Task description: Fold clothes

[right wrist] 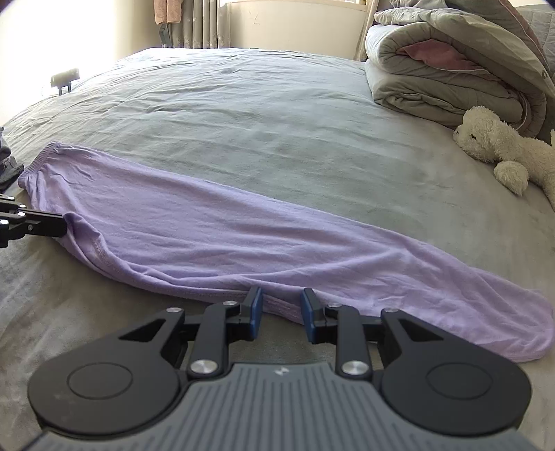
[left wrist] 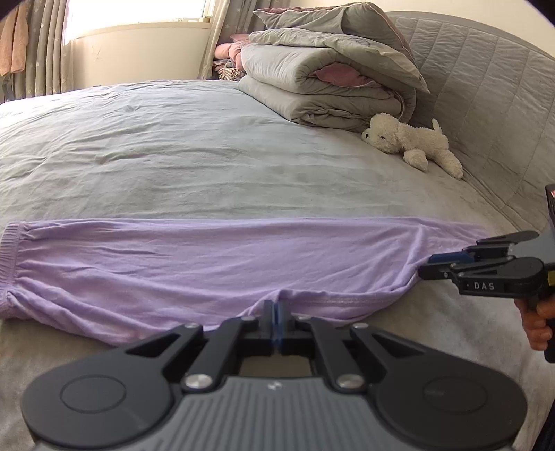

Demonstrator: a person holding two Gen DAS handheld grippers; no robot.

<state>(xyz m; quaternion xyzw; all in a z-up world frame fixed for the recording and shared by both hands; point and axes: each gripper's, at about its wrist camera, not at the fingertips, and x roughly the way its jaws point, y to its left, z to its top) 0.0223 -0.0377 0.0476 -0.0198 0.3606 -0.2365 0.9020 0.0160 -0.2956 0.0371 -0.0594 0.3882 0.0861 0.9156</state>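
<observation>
Bright daylight fr window (left wrist: 138, 14), blown-out glare; fisheye edges warped.

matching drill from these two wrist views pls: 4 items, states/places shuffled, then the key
Items:
1. left tool
2. right tool
3. lilac garment
4. plush toy

States/places:
A. open, fingers either side of the garment's near edge
B. lying beside the folded duvet
C. shut on the garment's near edge
D. spread long and flat across the bed

Pairs: 1-C, 2-A, 3-D, 4-B
</observation>
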